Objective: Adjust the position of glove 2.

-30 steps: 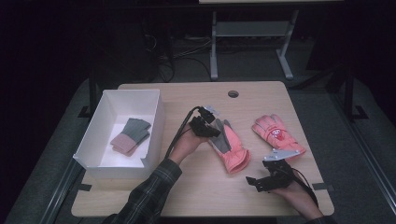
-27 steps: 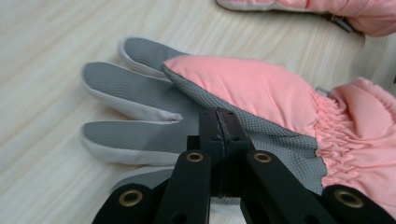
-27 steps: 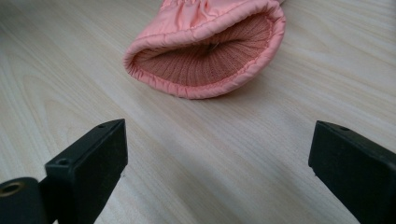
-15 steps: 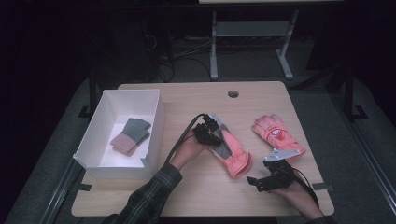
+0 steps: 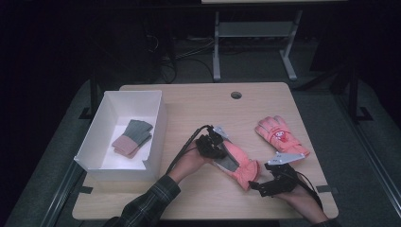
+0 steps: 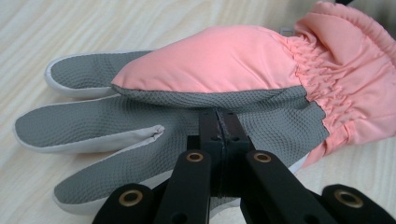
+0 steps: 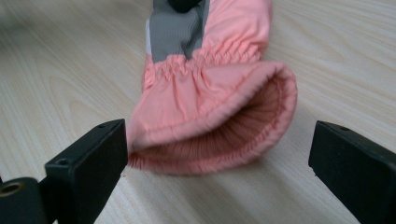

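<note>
Dim room, pale wooden surface [image 5: 198,101] lit from above, dark floor and a metal stand behind. Left tool [image 6: 218,122] with jaws together, clamped on a pinch of the grey textured palm of the nearer salmon-pink padded ski glove [image 5: 235,162], which lies near the middle of the surface with its fingers toward the left hand and its cuff toward the right. Right tool [image 7: 218,161] with jaws wide apart, resting low just before the open ribbed cuff, one black jaw to each side of it, neither pressing on the fabric.

Probable step: moving this glove, the left tool gripping the palm while the right stands ready at the cuff. Likely aim either pairing it with the second salmon-pink glove [image 5: 280,135], which lies back-up well to the right, or carrying it to the white open cardboard box [image 5: 158,124] at the left, where a folded grey and dusty-pink knitted pair [image 5: 132,137] already lies. Next move calls for closing the right tool on the cuff's lip, then lifting with both tools together so the glove does not sag or twist.

Hard to make out: how much fabric the left tool holds, one layer or two; glove's thumb folded over the palm, hiding part of it; emblem on the far glove too small to read.
</note>
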The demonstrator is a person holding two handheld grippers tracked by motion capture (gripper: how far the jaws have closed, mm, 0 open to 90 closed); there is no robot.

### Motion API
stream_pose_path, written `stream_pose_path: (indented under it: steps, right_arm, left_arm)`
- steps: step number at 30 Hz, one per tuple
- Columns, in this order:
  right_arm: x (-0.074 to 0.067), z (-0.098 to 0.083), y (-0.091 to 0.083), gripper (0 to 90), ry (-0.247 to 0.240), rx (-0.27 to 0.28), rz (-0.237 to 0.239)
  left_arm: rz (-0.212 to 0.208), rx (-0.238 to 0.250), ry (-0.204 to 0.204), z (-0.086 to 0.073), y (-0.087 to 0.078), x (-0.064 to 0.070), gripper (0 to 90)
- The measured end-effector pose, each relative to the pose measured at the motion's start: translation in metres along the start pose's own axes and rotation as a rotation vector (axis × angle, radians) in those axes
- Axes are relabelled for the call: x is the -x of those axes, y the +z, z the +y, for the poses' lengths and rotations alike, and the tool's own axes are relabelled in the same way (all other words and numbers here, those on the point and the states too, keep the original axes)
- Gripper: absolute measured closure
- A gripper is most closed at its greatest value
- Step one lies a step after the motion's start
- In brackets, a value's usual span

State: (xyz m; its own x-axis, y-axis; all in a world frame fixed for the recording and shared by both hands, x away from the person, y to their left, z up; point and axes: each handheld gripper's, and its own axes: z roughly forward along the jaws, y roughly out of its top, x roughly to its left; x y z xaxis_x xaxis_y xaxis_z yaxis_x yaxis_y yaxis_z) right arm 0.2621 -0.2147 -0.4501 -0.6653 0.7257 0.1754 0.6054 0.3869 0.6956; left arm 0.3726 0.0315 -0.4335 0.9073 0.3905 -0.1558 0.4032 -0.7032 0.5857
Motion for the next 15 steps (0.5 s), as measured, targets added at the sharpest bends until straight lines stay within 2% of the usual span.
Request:
stream_pose_path:
  steps: [4,7,10,12,14,15]
  right_arm:
    - [0.002,-0.001,0.000,3.4,0.000,0.004,-0.002]
    - [0.003,-0.001,0.000,3.0,0.009,0.010,-0.005]
    - [0.005,-0.002,0.000,2.8,0.015,0.005,0.006]
    - [0.005,-0.001,-0.002,2.8,0.010,0.014,0.005]
    - [0.005,-0.001,-0.003,2.8,0.011,0.018,0.006]
    - [0.004,0.001,-0.006,2.8,0.012,0.023,0.010]
  left_arm:
    - [-0.008,0.030,-0.011,-0.001,-0.008,0.000,89.6]
    - [-0.001,0.060,-0.010,-0.007,-0.024,0.001,87.5]
    - [0.007,0.082,-0.012,-0.018,-0.037,0.005,78.2]
    - [0.017,0.097,-0.025,-0.026,-0.043,0.008,66.1]
    - [0.026,0.109,-0.031,-0.035,-0.049,0.010,63.1]
    - [0.028,0.118,-0.042,-0.042,-0.053,0.012,55.9]
